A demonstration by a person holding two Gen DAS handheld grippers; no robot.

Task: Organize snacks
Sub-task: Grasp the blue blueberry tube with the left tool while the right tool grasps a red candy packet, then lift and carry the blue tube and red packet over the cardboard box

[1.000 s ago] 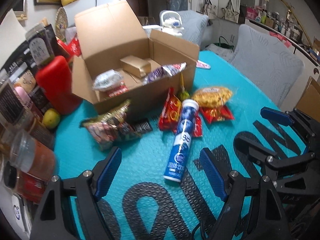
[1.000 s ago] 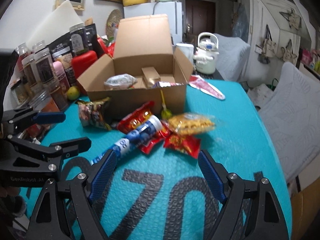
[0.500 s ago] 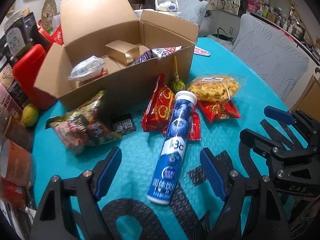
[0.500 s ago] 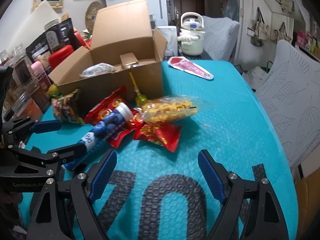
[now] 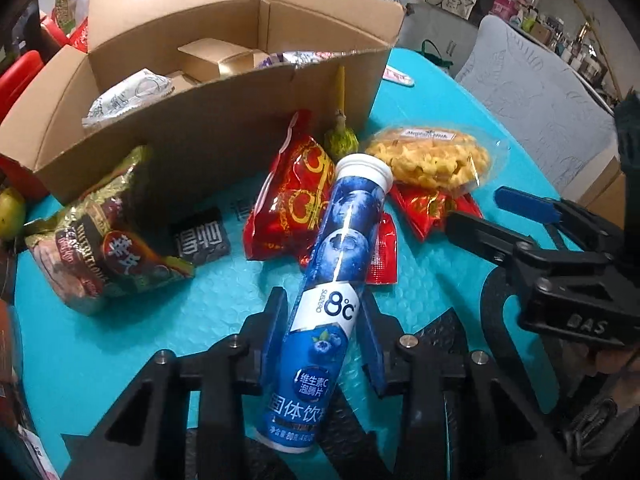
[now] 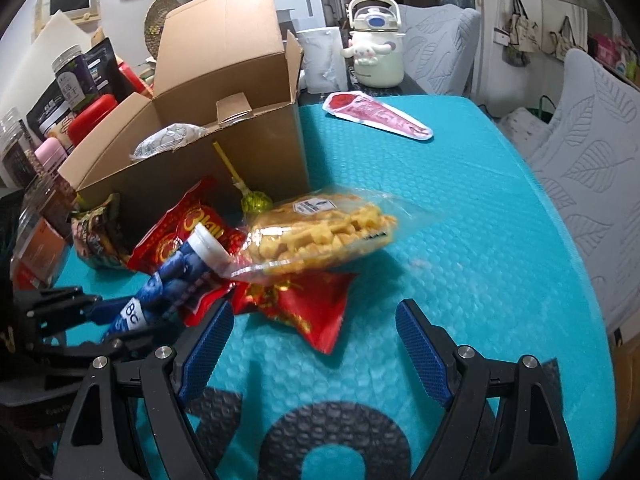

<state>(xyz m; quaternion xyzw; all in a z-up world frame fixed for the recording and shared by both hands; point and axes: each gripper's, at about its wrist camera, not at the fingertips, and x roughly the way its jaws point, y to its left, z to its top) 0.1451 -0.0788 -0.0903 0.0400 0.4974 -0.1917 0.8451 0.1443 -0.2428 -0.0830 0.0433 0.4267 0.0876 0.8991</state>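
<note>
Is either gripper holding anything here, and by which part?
The left gripper, jaws just closing, clamps the blue tube around its lower half. The right gripper is open, holding nothing.

Bench (image 6: pixel 460 240) cover: teal bubble texture, big black letters. Cylindrical drink-tablet tube (image 5: pixel 332 304): blue, blueberry print, white cap. Crinkly foil snack packets (image 5: pixel 292 192): red, gold swirls. Clear plastic bag of cracker bits (image 6: pixel 320 236): yellow-orange, small white label. Open cardboard box (image 6: pixel 200 168): plain brown. My gripper pads (image 6: pixel 420 344): blue, ribbed; frames black.
</note>
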